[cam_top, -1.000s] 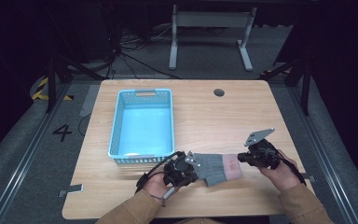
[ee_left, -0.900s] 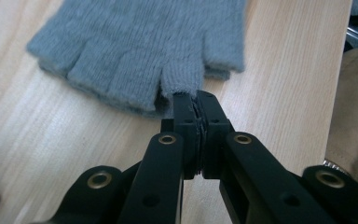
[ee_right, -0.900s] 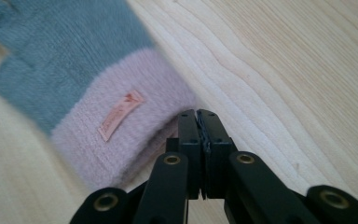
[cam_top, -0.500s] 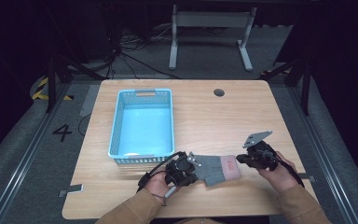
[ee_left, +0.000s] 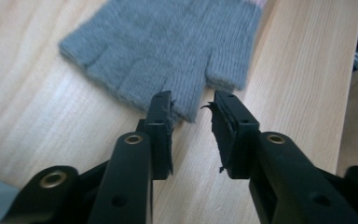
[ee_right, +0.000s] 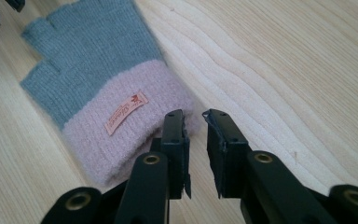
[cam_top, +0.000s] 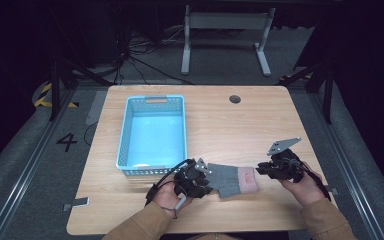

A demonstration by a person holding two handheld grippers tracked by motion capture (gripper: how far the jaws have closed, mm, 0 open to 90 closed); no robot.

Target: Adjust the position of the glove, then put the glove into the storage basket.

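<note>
One fingerless glove [cam_top: 232,179] lies flat near the table's [cam_top: 240,125] near edge, its long axis running left to right: grey finger stubs left, pink cuff right. Both the left gripper [ee_left: 192,108] and right gripper [ee_right: 195,122] have just been opening, jaws apart, nothing pinched.

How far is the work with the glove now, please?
Done: the glove lies flat on the table, just in front of the blue basket. In hand: the left gripper and right gripper have just been opening, with nothing between their pads. Left: probably placing the glove in the basket.
</note>
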